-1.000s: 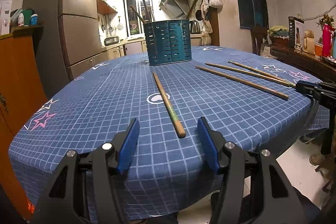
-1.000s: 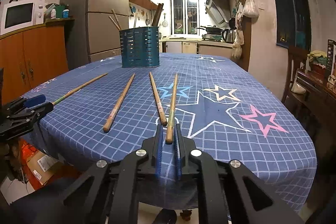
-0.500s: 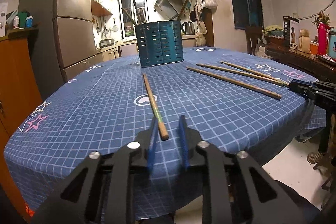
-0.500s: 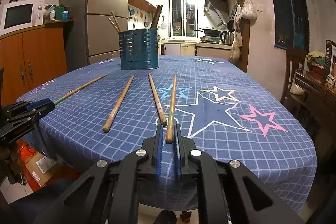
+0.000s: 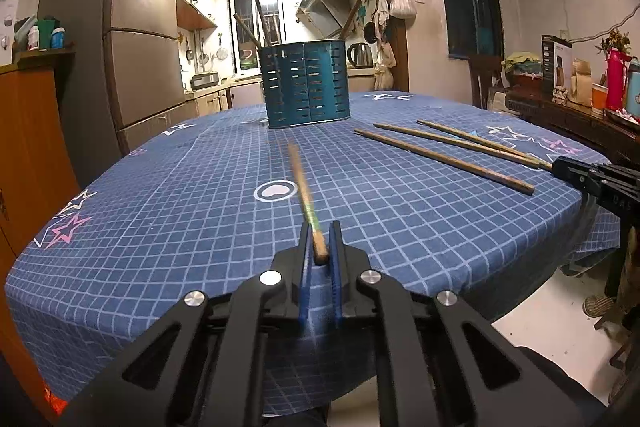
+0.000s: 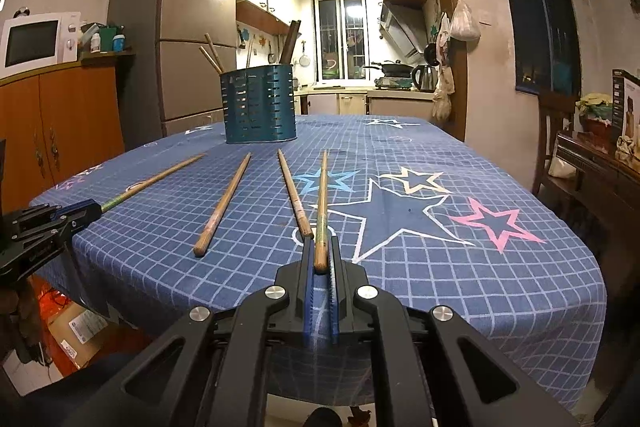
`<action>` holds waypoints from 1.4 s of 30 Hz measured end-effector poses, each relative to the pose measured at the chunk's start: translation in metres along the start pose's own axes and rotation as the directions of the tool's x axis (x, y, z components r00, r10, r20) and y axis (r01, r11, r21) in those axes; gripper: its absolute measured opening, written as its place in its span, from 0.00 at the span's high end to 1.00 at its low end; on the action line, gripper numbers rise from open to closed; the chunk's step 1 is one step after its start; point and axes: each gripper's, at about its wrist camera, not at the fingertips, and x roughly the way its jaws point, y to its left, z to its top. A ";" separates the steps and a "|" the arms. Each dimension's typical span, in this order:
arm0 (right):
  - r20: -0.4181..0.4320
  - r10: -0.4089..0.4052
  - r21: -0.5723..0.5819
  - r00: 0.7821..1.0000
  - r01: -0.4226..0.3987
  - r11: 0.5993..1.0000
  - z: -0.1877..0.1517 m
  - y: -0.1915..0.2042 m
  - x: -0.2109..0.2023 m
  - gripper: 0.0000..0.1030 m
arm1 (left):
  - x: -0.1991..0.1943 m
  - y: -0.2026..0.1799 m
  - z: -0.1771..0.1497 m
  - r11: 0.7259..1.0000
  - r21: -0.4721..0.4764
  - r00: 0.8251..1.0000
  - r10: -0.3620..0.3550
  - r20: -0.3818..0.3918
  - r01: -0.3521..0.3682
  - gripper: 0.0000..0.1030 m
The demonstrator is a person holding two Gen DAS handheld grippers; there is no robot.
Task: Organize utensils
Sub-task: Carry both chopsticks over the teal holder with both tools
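- The left claw (image 5: 319, 253), whose jaws have just been closing, is clamped on the butt of a blurred chopstick (image 5: 305, 193) at lower centre; so short a grip could let it pivot or slip.
- The utensil holder (image 5: 306, 83) stands upper centre on the counter (image 5: 160, 227); a swinging tip may miss it.
- The right claw (image 6: 320, 259) pinches another chopstick (image 6: 321, 203), touching a loose one (image 6: 294, 193) it could drag.

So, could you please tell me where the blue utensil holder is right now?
The blue utensil holder stands upright at the table's far end, left of centre in the right wrist view, beyond the chopsticks' far tips.
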 end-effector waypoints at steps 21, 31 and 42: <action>0.263 0.097 -0.175 0.960 -0.051 0.983 0.206 -0.004 -0.022 0.93 | -0.017 0.044 0.207 0.996 0.048 0.954 -0.081 0.289 0.070 0.95; 0.193 0.151 -0.122 0.970 -0.129 0.984 0.293 -0.013 0.022 0.93 | -0.001 0.055 0.276 0.992 0.013 0.951 -0.126 0.283 0.128 0.95; 0.137 0.196 -0.123 0.971 -0.179 0.976 0.346 0.012 0.044 0.93 | 0.016 0.060 0.309 0.990 -0.010 0.950 -0.134 0.281 0.142 0.95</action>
